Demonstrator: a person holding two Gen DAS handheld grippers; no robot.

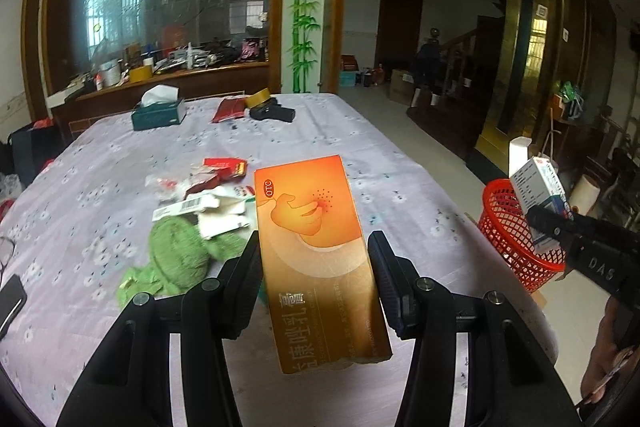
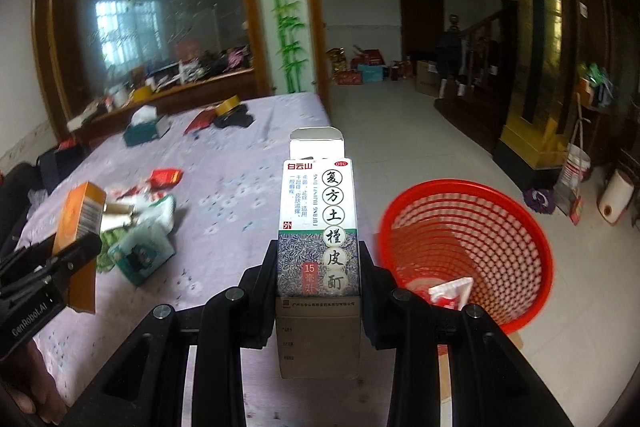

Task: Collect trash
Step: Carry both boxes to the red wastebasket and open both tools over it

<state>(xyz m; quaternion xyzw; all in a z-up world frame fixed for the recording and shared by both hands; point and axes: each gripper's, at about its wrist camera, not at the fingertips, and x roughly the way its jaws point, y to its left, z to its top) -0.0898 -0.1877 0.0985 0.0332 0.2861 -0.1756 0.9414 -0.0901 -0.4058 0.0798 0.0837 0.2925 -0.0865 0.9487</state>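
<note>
Orange medicine carton (image 1: pixel 316 259) sits upright between the left gripper's (image 1: pixel 316 267) pads, clamped at its sides above the lilac floral tablecloth (image 1: pixel 100 195). White-and-blue medicine box (image 2: pixel 319 227) (top flap open) is pinched by the right gripper (image 2: pixel 319 279), just left of the red mesh basket (image 2: pixel 472 227), which holds a red-white wrapper (image 2: pixel 450 293).

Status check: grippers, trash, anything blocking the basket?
Left gripper shut on orange box. Right gripper shut on white box. Red basket open, nothing blocking.
</note>
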